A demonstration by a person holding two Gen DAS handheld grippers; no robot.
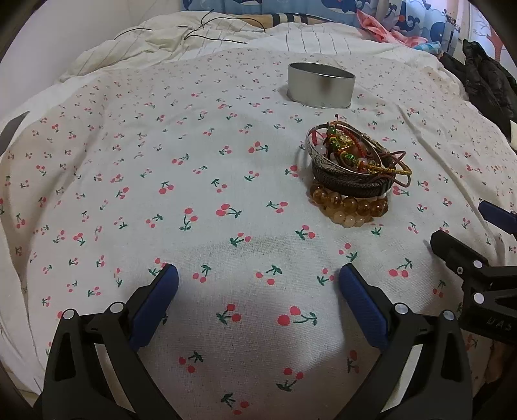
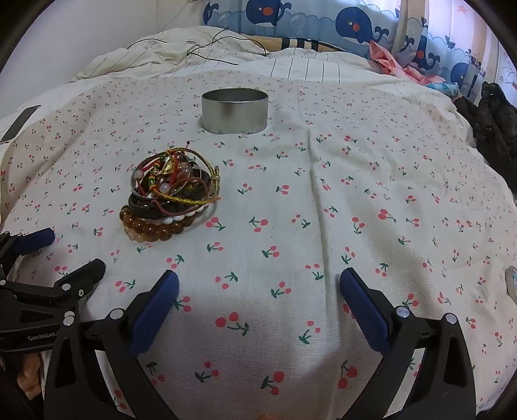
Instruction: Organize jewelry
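A pile of bracelets [image 1: 352,171] lies on the cherry-print cloth [image 1: 194,194]: a silver bangle, a dark leather band, amber beads and red and gold cords. It also shows in the right wrist view [image 2: 168,197]. A round open metal tin [image 1: 321,84] stands behind the pile, also seen in the right wrist view [image 2: 235,110]. My left gripper [image 1: 258,278] is open and empty, near and left of the pile. My right gripper [image 2: 258,284] is open and empty, near and right of the pile.
The cloth covers a bed with a rumpled striped duvet [image 2: 194,55] and thin black cords [image 2: 210,48] at the back. Dark clothing [image 2: 494,119] lies at the right edge. A whale-print curtain [image 2: 323,22] hangs behind. A dark flat object [image 2: 19,124] lies at far left.
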